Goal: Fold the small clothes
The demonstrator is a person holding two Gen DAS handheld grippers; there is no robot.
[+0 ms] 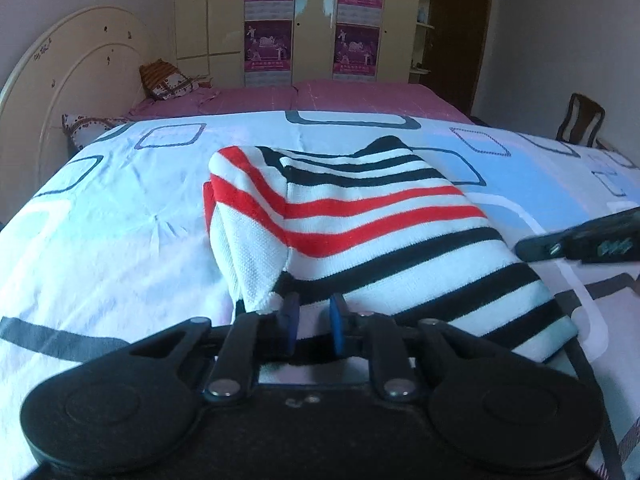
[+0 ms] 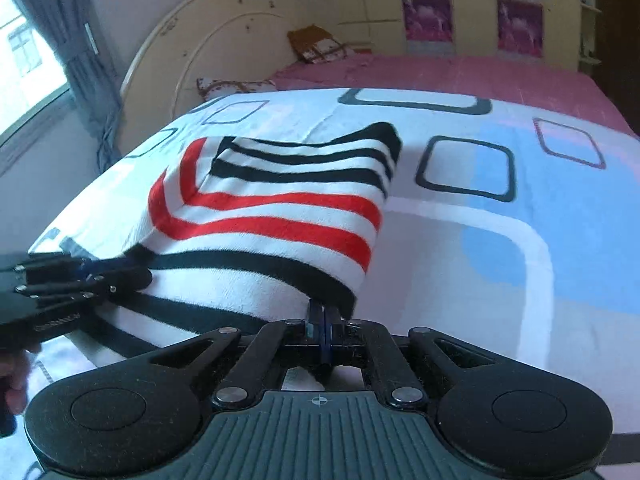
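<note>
While both grippers hold the near hem of the striped knit garment (image 1: 360,216), the job is to carry that hem over evenly. The garment — white with black and red bands — lies partly doubled on the patterned bedsheet (image 1: 120,220), its near end raised off the bed and its far end resting flat.

The left gripper (image 1: 314,320) has its blue-padded fingers (image 1: 291,316) narrowed at the hem's left corner; cloth drapes over their tips, and they appear to be pinching it, though a gap shows between the pads. The right gripper (image 2: 325,320) is clenched almost fully, with the hem's right corner caught in its fingers (image 2: 314,316).

To do this well, I would keep both hands level and move them at the same pace, so the stripes stay parallel and the fold line runs straight. Keep the cloth lightly taut between the corners — slack would let the middle sag and wrinkle. The left pinch looks shallower, so it could slip first.
</note>
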